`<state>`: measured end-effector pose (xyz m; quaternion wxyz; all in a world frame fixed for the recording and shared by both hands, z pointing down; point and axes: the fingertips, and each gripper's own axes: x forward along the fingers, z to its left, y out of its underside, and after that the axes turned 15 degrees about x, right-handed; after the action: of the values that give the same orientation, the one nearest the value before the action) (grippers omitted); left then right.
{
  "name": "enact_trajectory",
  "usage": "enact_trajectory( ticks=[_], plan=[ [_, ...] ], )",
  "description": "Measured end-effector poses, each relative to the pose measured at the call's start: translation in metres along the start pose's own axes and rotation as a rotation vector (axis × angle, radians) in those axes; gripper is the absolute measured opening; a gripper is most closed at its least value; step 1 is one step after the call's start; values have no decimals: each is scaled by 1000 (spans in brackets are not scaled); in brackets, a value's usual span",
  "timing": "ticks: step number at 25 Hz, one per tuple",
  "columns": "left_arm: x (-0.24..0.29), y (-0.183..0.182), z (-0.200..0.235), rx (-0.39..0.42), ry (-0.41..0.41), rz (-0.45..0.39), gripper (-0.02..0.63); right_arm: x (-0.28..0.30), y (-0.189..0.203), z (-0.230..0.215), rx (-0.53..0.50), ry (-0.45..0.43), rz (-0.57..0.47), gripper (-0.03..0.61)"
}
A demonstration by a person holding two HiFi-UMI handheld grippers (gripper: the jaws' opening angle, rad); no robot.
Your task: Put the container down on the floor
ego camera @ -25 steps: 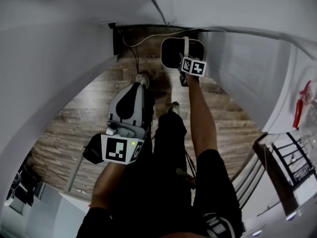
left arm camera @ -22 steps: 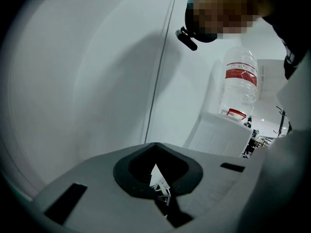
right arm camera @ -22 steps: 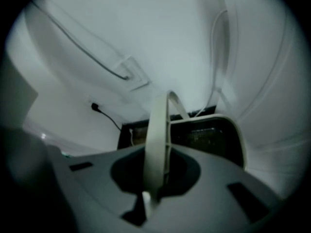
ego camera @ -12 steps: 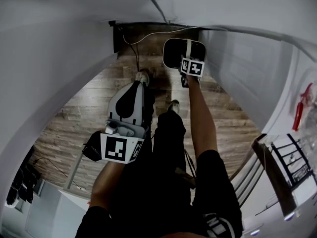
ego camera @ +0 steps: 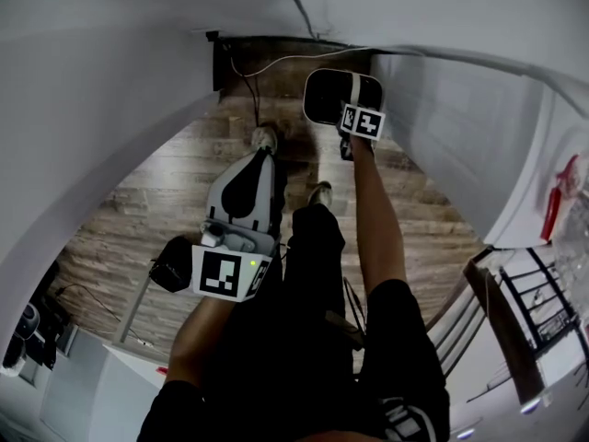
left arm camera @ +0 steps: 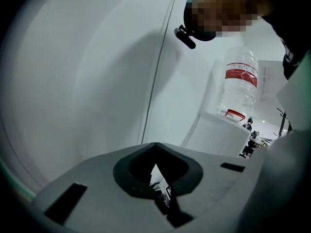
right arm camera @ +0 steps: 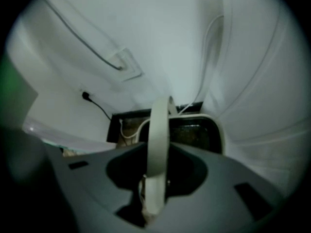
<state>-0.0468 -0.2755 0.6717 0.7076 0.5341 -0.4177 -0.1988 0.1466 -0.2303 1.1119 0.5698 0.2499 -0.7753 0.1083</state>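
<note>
Only the right gripper view shows the grip: right gripper (right arm camera: 156,178) clamped on the white handle (right arm camera: 158,130) of the dark container (right arm camera: 197,132), which hangs just beyond the jaws at the far end of the wood floor (ego camera: 166,201), white walls (ego camera: 92,90) close on both sides. Left gripper (ego camera: 258,159) nearer, well apart, jaws together on nothing.

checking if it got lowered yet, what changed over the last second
Almost nothing moved. The right gripper stays shut on the handle of the container, which still hangs above the wooden floor, not noticeably lower. The left gripper stays shut and empty beside the person's leg.
</note>
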Motion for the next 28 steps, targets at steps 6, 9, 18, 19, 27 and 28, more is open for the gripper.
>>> enact_trajectory(
  ticks=[6, 9, 18, 19, 27, 28],
  plan=[
    [-9, -3, 0, -7, -7, 2, 28, -10, 8, -4, -12, 23, 5, 115],
    [-12, -4, 1, -15, -9, 3, 28, -13, 11, -6, -6, 32, 6, 118],
    [-40, -24, -9, -23, -13, -7, 28, -51, 17, -5, -9, 55, -18, 126],
    [-45, -28, -10, -23, -15, -10, 28, -57, 17, -4, -10, 58, -21, 126],
    [-94, -67, -27, -27, -41, -58, 28, -137, 34, 5, 1, 62, -71, 126],
    [-101, -74, -32, -24, -44, -65, 28, -152, 37, 6, 21, 57, -80, 126]
  ],
)
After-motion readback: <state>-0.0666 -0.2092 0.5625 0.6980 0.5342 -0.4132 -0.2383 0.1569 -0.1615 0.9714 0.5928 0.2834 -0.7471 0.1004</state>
